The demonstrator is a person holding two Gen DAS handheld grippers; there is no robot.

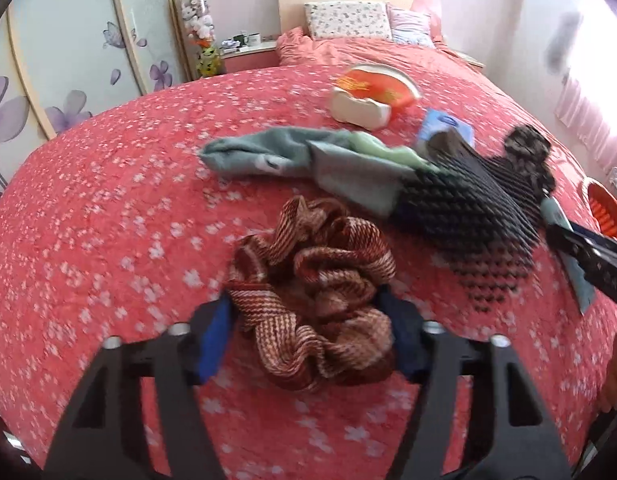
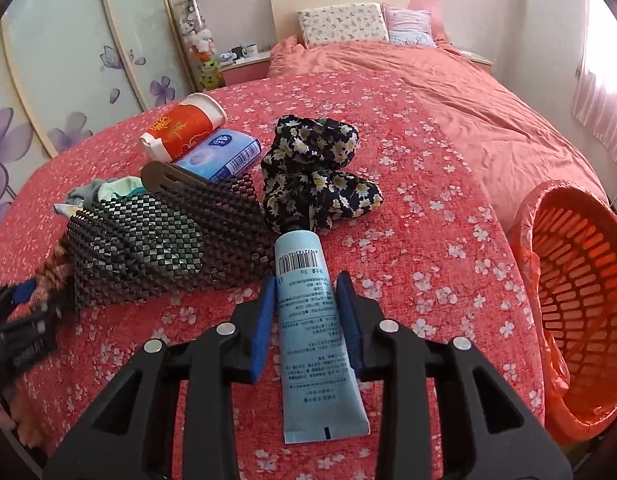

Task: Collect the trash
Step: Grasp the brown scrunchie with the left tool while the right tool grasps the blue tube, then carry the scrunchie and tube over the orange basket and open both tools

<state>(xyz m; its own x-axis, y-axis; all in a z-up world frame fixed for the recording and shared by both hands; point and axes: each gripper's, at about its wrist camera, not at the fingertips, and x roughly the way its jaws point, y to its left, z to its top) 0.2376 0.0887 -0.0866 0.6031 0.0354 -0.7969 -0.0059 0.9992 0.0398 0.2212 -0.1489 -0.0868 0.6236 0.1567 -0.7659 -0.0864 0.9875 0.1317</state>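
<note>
In the left wrist view my left gripper (image 1: 304, 304) has its blue pads on both sides of a bunched brown-and-cream striped scrunchie (image 1: 316, 280) lying on the red flowered bedspread (image 1: 108, 208), and they press on it. My right gripper (image 2: 306, 288) is shut on a pale blue tube (image 2: 318, 344) with a barcode, its cap end pointing away from me. The left wrist view shows the right gripper (image 1: 584, 256) at its right edge with the tube (image 1: 576, 280). An orange slotted basket (image 2: 580, 280) lined with an orange bag stands at the bed's right side.
On the bed lie a red-and-white paper cup (image 2: 180, 132), a blue tissue pack (image 2: 224, 156), a dark beaded mat (image 2: 168, 240), a black floral scrunchie (image 2: 316, 168) and green-grey socks (image 1: 268, 152). Pillows (image 2: 342, 24) and a nightstand (image 2: 244, 62) are at the far end.
</note>
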